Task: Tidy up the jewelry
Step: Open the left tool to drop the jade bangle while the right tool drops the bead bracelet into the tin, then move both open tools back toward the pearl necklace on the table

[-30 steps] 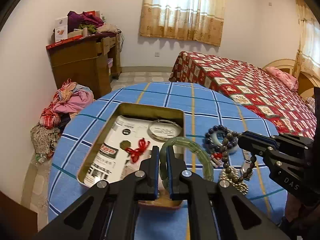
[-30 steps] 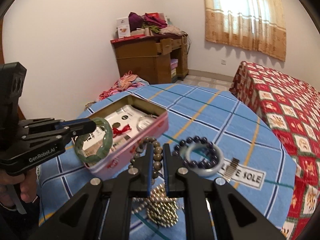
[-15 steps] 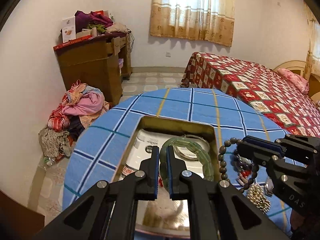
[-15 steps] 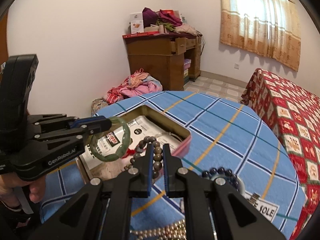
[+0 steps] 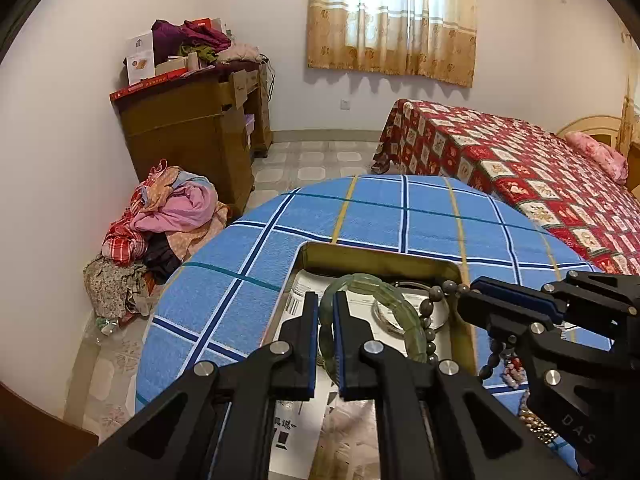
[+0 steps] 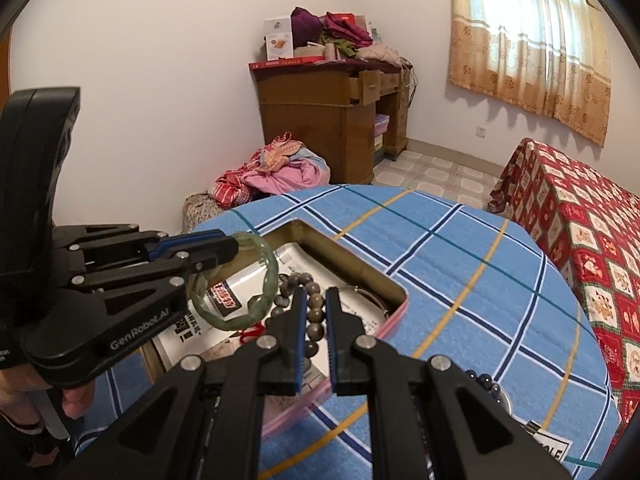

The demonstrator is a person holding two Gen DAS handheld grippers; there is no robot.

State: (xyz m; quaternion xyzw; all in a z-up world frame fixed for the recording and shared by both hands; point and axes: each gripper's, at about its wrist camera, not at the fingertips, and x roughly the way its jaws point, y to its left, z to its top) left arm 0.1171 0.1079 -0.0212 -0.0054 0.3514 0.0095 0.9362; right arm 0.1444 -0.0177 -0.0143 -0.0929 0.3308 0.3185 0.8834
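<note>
Grippers are both hanging over the open tin (image 5: 384, 258), each carrying one piece so it can drop inside. Left gripper (image 5: 326, 320) is pinching the green bangle (image 5: 404, 312) by its rim, ring hanging flat above the tin's paper lining. Right gripper (image 6: 313, 316) is pinching the brown bead string (image 6: 306, 290), loose end dangling into the tin. Silver bangle (image 5: 390, 318) is already lying inside. Dark bead bracelet (image 6: 486, 380) and gold chain (image 5: 540, 428) are waiting on the blue checked tablecloth (image 6: 460, 248), just beside the tin. Likely releasing next.
</note>
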